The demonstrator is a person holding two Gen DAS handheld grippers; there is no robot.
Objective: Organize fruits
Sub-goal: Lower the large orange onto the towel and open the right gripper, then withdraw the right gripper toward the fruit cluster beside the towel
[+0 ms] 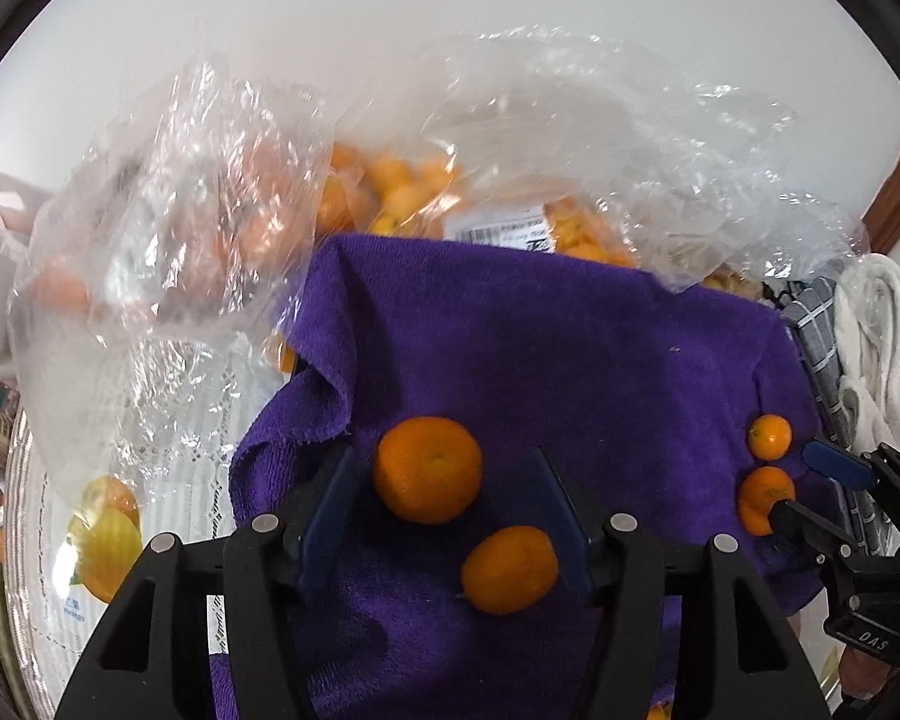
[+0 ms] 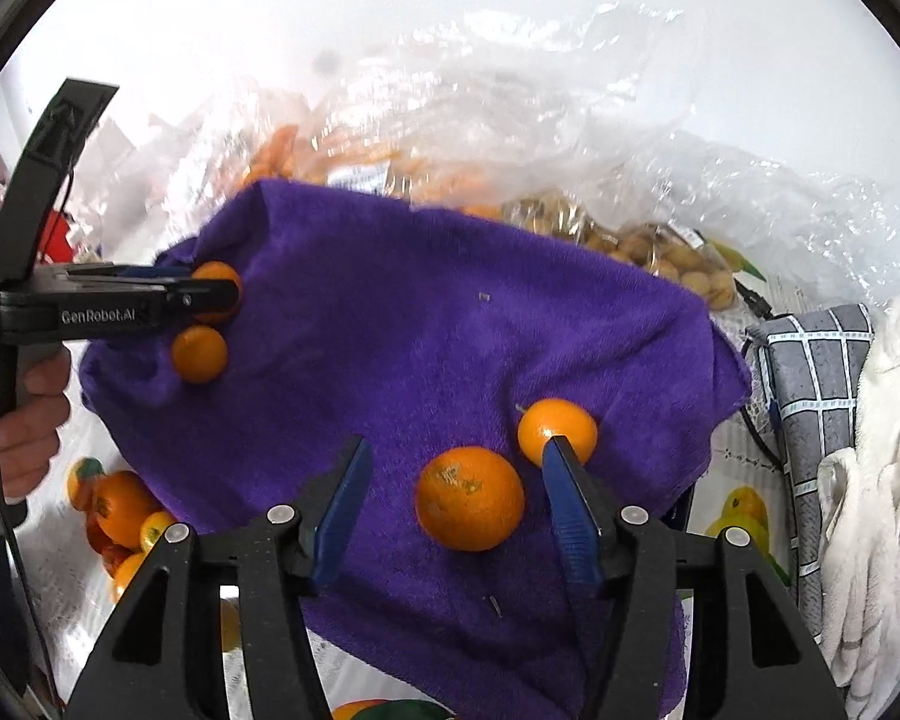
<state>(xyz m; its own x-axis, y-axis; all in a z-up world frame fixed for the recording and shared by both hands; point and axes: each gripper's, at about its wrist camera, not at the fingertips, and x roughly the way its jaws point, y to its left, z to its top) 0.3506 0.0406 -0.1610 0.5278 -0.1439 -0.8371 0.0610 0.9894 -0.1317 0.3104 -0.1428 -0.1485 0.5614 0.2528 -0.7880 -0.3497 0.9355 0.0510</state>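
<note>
Four oranges lie on the purple towel (image 1: 570, 348). The left gripper (image 1: 444, 471) stands apart around one orange (image 1: 427, 469) without pressing it. The right gripper (image 2: 456, 462) is likewise apart, a big orange (image 2: 469, 498) loose between its fingers, a smaller one (image 2: 557, 429) at two o'clock.

Plain white wall (image 1: 450, 30) fills the bkgd, bright even light, no shadows to speak of. Brown wood trim (image 1: 897, 186) curves at far right in left view. Counter (image 2: 744, 450) w/ white lace-type cover, fruit print on it.
</note>
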